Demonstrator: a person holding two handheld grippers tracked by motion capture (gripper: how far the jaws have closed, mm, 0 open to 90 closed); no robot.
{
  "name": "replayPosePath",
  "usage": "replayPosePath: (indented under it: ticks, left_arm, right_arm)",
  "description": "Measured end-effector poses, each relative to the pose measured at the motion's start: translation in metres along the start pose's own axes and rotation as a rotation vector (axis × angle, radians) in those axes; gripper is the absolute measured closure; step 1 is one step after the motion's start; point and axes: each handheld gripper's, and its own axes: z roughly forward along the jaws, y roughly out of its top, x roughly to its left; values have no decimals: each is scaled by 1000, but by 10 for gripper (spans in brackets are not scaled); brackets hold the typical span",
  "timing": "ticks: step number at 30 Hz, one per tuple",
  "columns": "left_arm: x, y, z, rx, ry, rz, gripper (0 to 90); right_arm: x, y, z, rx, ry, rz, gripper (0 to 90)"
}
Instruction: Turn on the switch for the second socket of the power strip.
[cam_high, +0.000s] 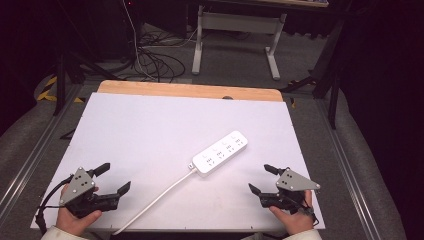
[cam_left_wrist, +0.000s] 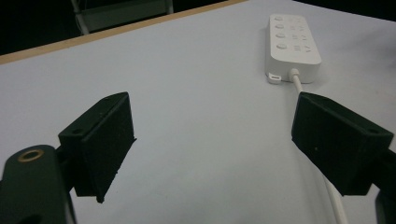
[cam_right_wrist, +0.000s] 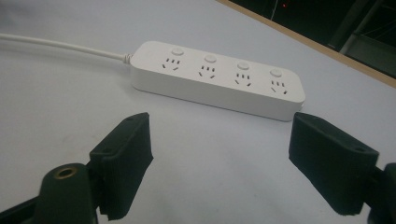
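Observation:
A white power strip with several sockets and round buttons lies slanted near the middle of the white table. Its white cable runs down to the front edge. My left gripper rests at the front left, held by a hand, jaws wide open and empty. In the left gripper view the strip lies far ahead to the right, and the cable passes under the right jaw. My right gripper sits at the front right, open and empty. The strip lies just beyond its jaws.
A wooden strip edges the table's far side. Behind it stand a white desk frame and loose cables on the floor. Metal rails run along both sides of the table.

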Motion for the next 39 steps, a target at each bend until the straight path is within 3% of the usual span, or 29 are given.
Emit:
replayPosePath:
  ticks: [8, 14, 23, 34, 39]
  left_arm:
    - [0, 1, -2, -4, 12, 18, 137]
    - [-1, 1, -2, -6, 16, 9, 137]
    - [-4, 1, -2, 4, 36, 59, 147]
    - [-5, 2, -3, 14, 27, 35, 145]
    - [-7, 2, -4, 22, 42, 29, 146]
  right_arm:
    - [1, 1, -1, -5, 0, -3, 230]
    - [2, 2, -1, -5, 3, 0, 242]
    - [4, 4, -2, -5, -2, -8, 251]
    - [7, 12, -2, -5, 12, 1, 251]
    - [9, 19, -1, -5, 29, 6, 251]
